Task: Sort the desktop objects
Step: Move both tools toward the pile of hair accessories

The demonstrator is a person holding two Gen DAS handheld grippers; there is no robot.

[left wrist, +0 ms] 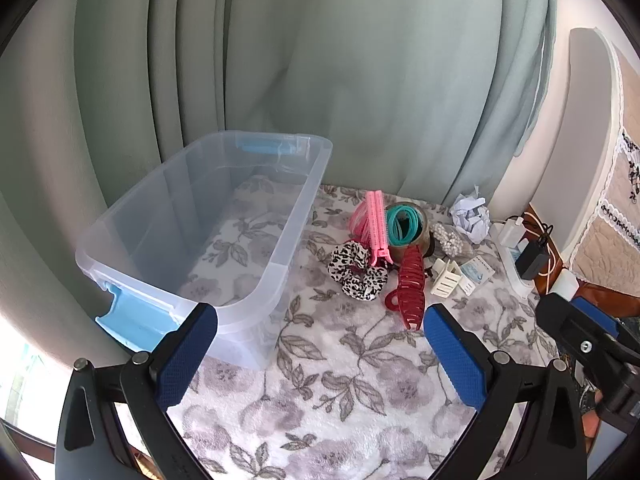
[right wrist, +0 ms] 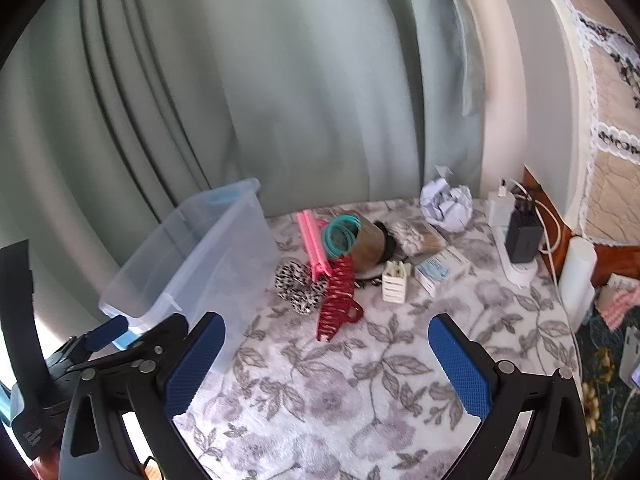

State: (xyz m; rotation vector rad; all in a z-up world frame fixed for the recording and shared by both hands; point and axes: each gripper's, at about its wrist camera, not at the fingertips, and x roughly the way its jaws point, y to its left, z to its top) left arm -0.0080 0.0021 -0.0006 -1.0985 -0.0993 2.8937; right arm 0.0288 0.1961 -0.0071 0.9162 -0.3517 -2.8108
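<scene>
Nothing is in the bin [left wrist: 192, 216] yet, so we are just starting: both our left gripper [left wrist: 320, 360] and right gripper [right wrist: 326, 364] hang wide open and hold nothing, and next we should probably reach for the red clip [left wrist: 410, 288] lying beside the bin.
</scene>
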